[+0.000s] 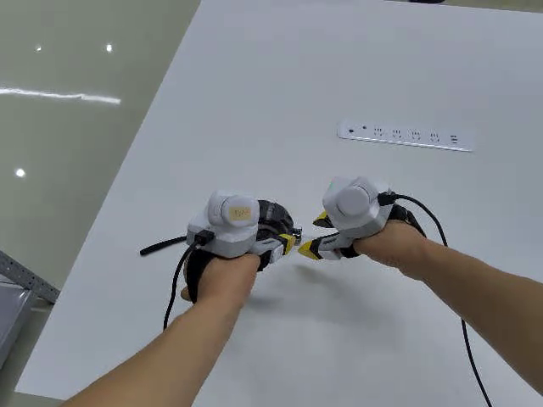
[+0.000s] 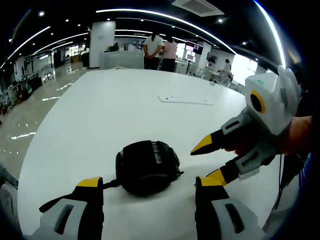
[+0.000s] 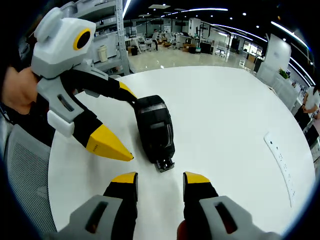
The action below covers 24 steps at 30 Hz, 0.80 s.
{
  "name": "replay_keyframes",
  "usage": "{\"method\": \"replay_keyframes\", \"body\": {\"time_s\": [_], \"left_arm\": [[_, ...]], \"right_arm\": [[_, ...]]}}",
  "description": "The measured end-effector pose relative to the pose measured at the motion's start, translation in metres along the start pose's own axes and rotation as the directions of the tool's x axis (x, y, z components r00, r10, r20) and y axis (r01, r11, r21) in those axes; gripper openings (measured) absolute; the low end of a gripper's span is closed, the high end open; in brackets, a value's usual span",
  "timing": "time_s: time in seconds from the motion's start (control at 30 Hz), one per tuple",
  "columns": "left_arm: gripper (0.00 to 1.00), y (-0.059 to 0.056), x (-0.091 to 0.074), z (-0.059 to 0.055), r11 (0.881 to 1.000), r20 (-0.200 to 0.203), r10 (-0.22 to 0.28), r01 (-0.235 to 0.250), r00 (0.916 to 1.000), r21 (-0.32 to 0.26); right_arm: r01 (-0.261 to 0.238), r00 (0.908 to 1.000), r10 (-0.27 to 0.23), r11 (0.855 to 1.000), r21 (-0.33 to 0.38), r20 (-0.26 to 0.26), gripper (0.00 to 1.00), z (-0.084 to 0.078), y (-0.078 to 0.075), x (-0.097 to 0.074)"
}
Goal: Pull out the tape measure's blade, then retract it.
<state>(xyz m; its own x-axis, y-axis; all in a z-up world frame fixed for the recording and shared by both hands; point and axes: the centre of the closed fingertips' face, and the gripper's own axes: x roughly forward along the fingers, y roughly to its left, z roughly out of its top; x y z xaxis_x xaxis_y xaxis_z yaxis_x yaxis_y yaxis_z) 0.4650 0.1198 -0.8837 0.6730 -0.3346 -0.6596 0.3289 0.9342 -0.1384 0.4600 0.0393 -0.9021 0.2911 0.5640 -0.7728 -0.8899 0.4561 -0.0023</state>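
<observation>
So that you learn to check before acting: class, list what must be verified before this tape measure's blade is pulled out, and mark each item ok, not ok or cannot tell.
1. Tape measure rests on the table: ok.
2. Left gripper clamped on the tape measure: not ok; its jaws are open, with a gap on each side.
3. Right gripper lined up with the blade hook: ok; the hook sits just ahead of its open jaws.
4. Blade hook gripped: not ok.
5. Blade wound in at the start: ok; no blade shows beyond the hook.
6. Pull path free: seems ok; the power strip lies well away.
</observation>
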Motion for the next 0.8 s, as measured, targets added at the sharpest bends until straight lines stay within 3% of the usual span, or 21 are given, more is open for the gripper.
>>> {"method": "replay_keyframes", "body": {"time_s": [0.23,0.43,0.57,0.8], "left_arm": [[0.73,-0.003,-0.01,-0.004,0.999,-0.001,0.001,-0.001,1.0,0.033],[0.74,-0.01,-0.019,-0.003,0.999,0.008,-0.006,0.006,0.9999,0.046],[0.75,-0.011,-0.02,-0.003,0.999,0.009,-0.007,0.006,0.9999,0.048],[0.78,-0.012,-0.033,0.008,0.996,0.026,-0.022,0.02,0.9994,0.086]], "right_arm": [[0.038,0.999,-0.039,0.999,0.039,0.022,0.39,-0.006,0.002,-0.017],[0.098,0.9929,-0.103,0.991,0.093,0.058,0.42,-0.007,-0.003,-0.042],[0.107,0.9914,-0.114,0.988,0.107,0.064,0.43,-0.007,-0.004,-0.045],[0.17,0.9754,-0.194,0.964,0.202,0.104,0.47,-0.008,-0.003,-0.072]]}}
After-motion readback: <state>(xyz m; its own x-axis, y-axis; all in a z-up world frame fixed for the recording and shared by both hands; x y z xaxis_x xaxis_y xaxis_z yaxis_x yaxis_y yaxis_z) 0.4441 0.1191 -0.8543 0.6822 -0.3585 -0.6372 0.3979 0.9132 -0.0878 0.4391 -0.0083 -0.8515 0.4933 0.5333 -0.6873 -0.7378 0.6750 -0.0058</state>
